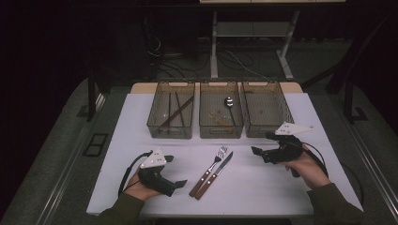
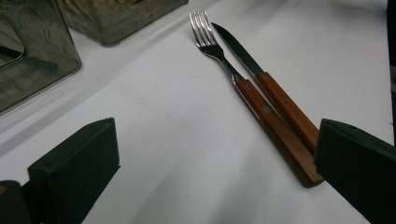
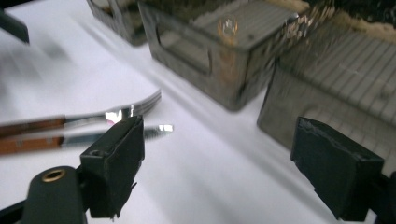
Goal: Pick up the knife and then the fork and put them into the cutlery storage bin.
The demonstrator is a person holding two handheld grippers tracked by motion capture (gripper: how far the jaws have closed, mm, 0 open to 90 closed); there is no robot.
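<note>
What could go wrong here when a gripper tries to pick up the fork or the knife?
The fork and knife lie side by side, handles nearly touching, so open jaws may grab or push both. The left gripper and right gripper could collide if both reach in. Flat handles may slip.

Fork (image 3: 93, 116) and knife (image 3: 70, 140) handles cut off at left edge, blurred

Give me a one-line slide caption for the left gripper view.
Open left gripper faces a wooden-handled fork and knife lying side by side on the white table.
</note>
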